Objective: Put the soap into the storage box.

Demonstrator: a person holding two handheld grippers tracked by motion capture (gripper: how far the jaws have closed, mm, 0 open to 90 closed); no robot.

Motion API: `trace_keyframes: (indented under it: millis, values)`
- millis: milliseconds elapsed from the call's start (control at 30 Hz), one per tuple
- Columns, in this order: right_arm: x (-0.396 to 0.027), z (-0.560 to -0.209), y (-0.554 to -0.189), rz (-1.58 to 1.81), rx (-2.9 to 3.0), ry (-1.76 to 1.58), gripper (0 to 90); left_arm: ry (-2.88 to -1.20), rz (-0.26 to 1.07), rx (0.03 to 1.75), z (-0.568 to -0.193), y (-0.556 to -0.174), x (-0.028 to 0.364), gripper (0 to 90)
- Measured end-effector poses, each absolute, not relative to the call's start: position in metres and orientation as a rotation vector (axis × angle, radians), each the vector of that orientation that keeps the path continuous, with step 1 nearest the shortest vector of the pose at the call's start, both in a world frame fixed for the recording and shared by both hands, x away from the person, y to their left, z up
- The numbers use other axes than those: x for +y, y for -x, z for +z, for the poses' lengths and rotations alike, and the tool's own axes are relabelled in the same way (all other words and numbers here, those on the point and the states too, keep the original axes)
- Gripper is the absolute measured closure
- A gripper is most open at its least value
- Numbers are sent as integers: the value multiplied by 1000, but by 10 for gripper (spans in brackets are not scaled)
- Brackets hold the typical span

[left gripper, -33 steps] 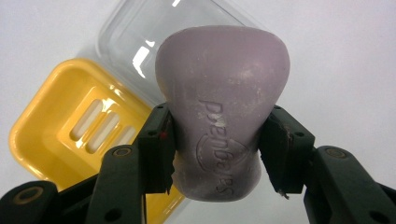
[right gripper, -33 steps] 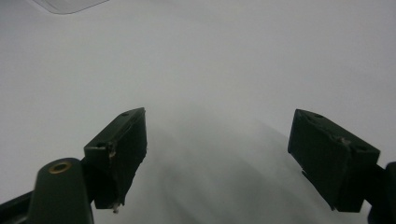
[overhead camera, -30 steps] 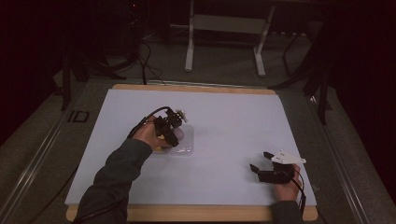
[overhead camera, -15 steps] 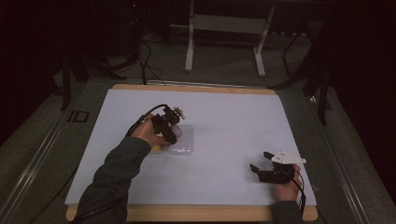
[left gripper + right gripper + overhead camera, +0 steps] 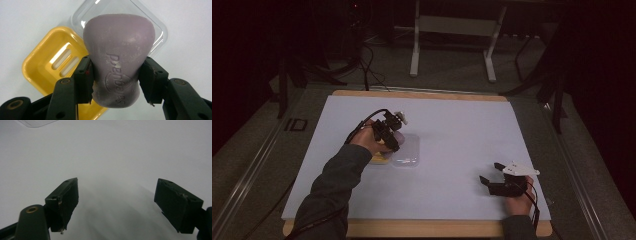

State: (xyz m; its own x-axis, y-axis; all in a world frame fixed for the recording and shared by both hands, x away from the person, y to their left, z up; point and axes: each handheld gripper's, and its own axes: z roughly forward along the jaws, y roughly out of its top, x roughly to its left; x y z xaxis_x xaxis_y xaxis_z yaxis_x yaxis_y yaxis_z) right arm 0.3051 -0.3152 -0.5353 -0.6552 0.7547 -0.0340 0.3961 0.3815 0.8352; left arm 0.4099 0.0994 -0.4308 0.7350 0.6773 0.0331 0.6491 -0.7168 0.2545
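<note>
My left gripper (image 5: 117, 73) is shut on a purple soap bar (image 5: 117, 50) with stamped lettering, its pads pressing the bar's narrow waist. Below the bar lie a yellow soap dish (image 5: 47, 67) with drain slots and a clear plastic lid (image 5: 156, 28), side by side on the white surface. From the high view, the left gripper (image 5: 389, 134) hangs over the yellow dish (image 5: 380, 160) and the clear lid (image 5: 408, 152), left of the table's middle. My right gripper (image 5: 490, 172) rests near the front right, open, with nothing between its jaws (image 5: 116, 195).
A white sheet (image 5: 462, 125) covers the wooden table. A corner of the clear lid (image 5: 35, 122) appears at the top left of the right gripper view. Beyond the far edge stand a metal table frame (image 5: 452, 40) and cables on the floor.
</note>
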Motion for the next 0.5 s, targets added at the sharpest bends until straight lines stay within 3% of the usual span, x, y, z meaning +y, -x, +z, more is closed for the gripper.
trace_keyframes:
  millis: [500]
  values:
    - [-315, -535, -305, 1184, 2233, -993, 192, -2701, 174, 1112, -433, -418, 108, 500]
